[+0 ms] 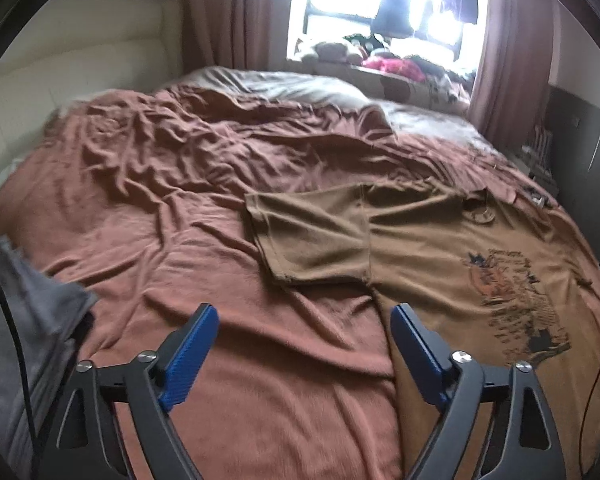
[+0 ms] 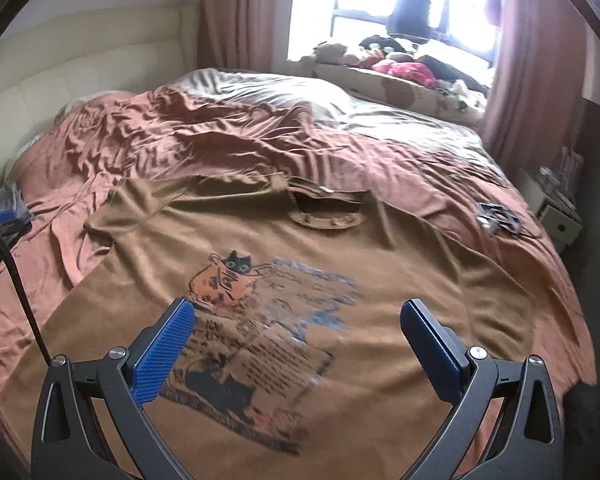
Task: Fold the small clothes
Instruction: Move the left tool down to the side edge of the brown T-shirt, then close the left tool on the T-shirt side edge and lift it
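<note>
Daylight from a bright window [image 2: 400,12], framed by reddish-brown curtains [image 2: 236,16], falls on a wide bed [image 1: 180,208] covered with a rumpled rust-brown blanket. A padded cream headboard [image 2: 80,64] runs along the bed's left side. Soft toys and bright pink cloth [image 2: 404,68] are heaped on the window ledge past the bed.

A tan T-shirt [image 2: 380,280] lies spread front-up on the blanket, toward the right half of the bed, with its collar [image 2: 324,216] pointing toward the window. Its chest carries a printed picture [image 2: 256,320] showing a black cat peeking from an orange pot above blocks of text. In the left wrist view one short sleeve [image 1: 312,232] stretches out flat to the left.

The left tool [image 1: 304,320] hovers over the blanket at the shirt's left edge, its blue-padded fingers [image 1: 188,356] spread wide and gripping nothing. The right tool [image 2: 300,312] hovers above the printed picture, also spread wide with nothing between its fingers [image 2: 164,356].

Gray cloth [image 1: 32,312] is bunched at the bed's near left edge. A small dark object [image 2: 496,216] rests on the blanket to the shirt's right, too blurred to identify.
</note>
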### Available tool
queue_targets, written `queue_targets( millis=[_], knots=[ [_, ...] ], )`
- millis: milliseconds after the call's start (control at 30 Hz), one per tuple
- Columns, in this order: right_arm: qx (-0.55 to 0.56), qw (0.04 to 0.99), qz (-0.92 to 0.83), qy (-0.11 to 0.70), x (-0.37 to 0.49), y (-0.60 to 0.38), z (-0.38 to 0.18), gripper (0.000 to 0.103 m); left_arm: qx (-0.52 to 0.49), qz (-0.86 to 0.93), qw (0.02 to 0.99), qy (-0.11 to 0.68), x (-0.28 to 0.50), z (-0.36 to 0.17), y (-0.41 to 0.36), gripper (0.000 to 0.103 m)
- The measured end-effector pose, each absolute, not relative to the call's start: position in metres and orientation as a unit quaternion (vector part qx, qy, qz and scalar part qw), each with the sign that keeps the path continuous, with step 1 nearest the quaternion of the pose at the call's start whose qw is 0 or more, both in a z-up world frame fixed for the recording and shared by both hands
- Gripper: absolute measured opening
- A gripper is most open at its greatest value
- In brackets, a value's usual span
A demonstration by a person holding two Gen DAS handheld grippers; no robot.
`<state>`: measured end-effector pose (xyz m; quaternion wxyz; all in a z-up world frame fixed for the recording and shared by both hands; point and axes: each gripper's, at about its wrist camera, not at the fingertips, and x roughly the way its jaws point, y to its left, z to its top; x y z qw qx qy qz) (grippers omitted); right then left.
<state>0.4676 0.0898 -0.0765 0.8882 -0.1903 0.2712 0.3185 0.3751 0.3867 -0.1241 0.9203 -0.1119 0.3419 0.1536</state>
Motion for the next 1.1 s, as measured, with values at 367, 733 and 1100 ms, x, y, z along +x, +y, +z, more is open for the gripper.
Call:
queue_targets(
  millis=[367,733,1100],
  knots=[
    [-0.198,0.853,0.349,0.334,0.544,0.167,-0.097,0.076,-0.191,0.169,0.884,0.392,0.465,-0.144,0.467,0.078],
    [-0.173,0.832,0.361,0.385,0.594,0.234,-0.113,0.051,-0.222,0.173,0.857,0.432,0.529,-0.172,0.504,0.067],
    [-0.108,0.799,0.384,0.450,0.622,0.280,-0.155,0.028,-0.218,0.181,0.835,0.472,0.562,-0.216,0.522,0.042]
  ],
)
